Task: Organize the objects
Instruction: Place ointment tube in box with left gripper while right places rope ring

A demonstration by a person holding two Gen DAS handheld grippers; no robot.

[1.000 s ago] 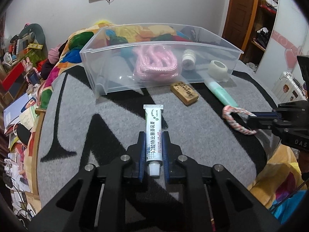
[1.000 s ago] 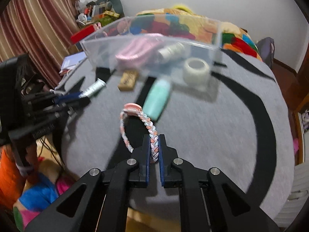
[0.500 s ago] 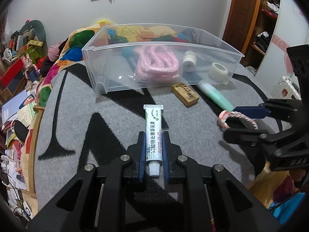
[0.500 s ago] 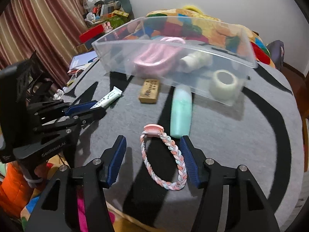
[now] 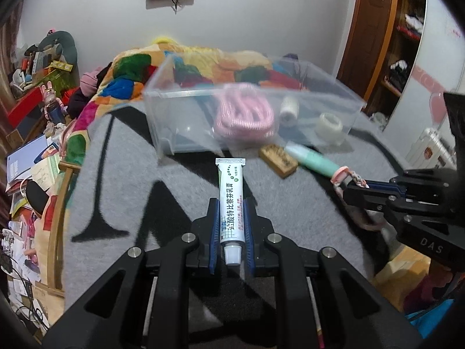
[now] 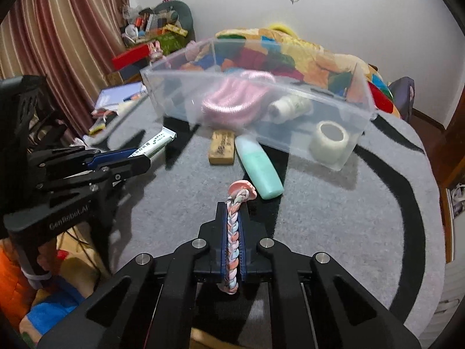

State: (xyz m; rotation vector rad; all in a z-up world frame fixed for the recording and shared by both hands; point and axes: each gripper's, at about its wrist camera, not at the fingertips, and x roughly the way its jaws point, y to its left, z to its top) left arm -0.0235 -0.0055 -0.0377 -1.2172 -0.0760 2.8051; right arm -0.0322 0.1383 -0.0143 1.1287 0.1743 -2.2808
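1. Left gripper point(image 5: 231, 234) is clamped on a white ointment tube point(image 5: 231, 203), cap end toward the handle, held over the grey rug point(image 5: 122, 174).
2. Right gripper point(image 6: 231, 247) pinches a braided bracelet point(image 6: 232, 250).
3. Farther off sits the clear bin point(image 6: 343, 101); pink rope point(image 6: 232, 101) lies inside.

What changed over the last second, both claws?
The right claw opened half a second ago, leaving the braided bracelet lying loose on the gray mat, and has now shut on it again along its length. The left claw stayed shut on the ointment tube throughout. The clear bin, wooden block and mint bottle kept their places.
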